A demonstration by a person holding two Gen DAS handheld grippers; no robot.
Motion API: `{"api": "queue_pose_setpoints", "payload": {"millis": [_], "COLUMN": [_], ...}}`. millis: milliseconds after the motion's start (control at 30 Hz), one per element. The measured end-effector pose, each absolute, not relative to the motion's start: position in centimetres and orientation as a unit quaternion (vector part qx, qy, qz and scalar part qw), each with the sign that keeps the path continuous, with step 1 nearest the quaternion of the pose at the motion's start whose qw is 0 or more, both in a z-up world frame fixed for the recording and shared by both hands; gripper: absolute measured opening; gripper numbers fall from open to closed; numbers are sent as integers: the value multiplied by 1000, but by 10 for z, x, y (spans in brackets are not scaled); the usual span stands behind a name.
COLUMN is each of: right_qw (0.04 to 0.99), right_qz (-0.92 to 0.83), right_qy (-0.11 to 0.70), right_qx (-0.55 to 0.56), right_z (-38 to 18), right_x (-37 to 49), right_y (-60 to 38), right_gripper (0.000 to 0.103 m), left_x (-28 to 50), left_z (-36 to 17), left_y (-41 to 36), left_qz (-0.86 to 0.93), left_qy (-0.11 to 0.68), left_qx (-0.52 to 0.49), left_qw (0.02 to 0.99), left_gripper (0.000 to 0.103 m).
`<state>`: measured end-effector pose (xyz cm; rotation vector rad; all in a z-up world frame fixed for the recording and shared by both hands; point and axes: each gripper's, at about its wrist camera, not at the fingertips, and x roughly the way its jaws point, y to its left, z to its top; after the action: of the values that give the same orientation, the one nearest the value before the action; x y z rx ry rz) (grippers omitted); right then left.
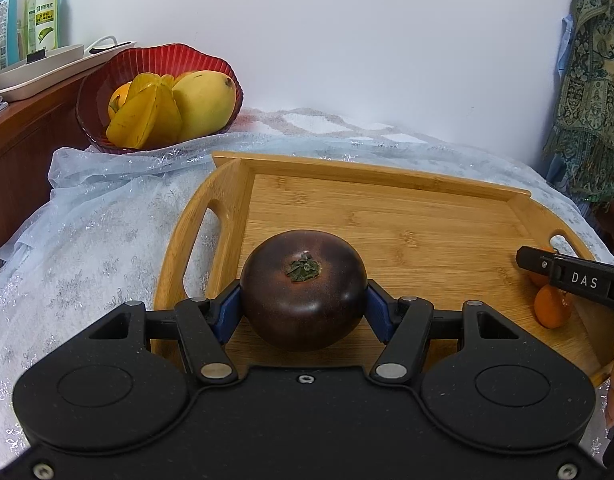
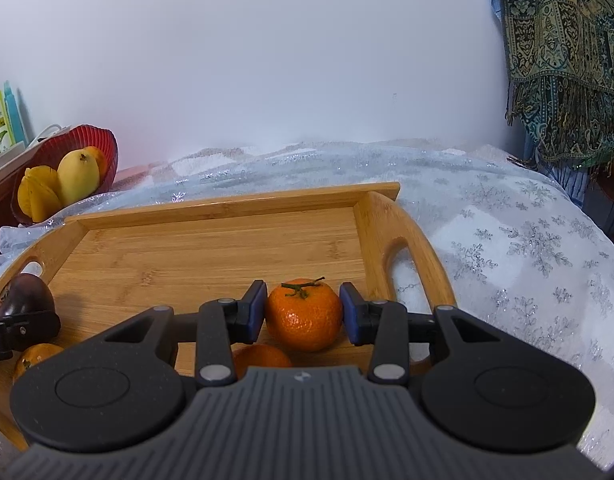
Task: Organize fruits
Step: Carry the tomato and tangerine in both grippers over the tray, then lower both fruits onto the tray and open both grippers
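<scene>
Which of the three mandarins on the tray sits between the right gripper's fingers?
The mandarin with the green stem, upright between the right gripper pads. The other two lie nearer the camera, partly hidden behind the grippers.

- Both views were evenly and softly lit; the white wall (image 1: 367, 40) behind read as a broad, bright, nearly featureless field.
- Shadows were weak: a soft dark patch lay under the dark fruit (image 1: 303, 290) on the wooden tray (image 1: 387, 208), and another spread beside it in the right wrist view.
- A dull sheen showed on the dark fruit's upper skin; small highlights dotted the mandarin (image 2: 303, 316).
- Fisheye distortion bowed the tray's straight rims and curved the cloth's (image 2: 527, 240) far edge.
- Dark vignetting rounded off all four corners of each frame.
- Focus was sharp at centre; the bottles (image 1: 43, 12) near the left edge looked slightly soft.
</scene>
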<state>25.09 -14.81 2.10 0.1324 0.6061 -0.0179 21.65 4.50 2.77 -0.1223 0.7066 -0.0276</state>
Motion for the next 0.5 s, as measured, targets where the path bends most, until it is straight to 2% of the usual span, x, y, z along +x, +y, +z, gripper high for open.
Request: {"api": "queue_pose_setpoints", "payload": {"millis": [500], "right_qw": [952], "right_qz": [-9], "right_qy": [298], "right_qx": [65], "right_z": [21], "right_x": [250], "right_y": [-148], "right_gripper": [47], "left_x": [217], "left_z": [28], "left_y": [45], "left_qz": [-16], "left_qy": [348], "left_qx": [-55], "left_qw": [936], "left_gripper": [61]}}
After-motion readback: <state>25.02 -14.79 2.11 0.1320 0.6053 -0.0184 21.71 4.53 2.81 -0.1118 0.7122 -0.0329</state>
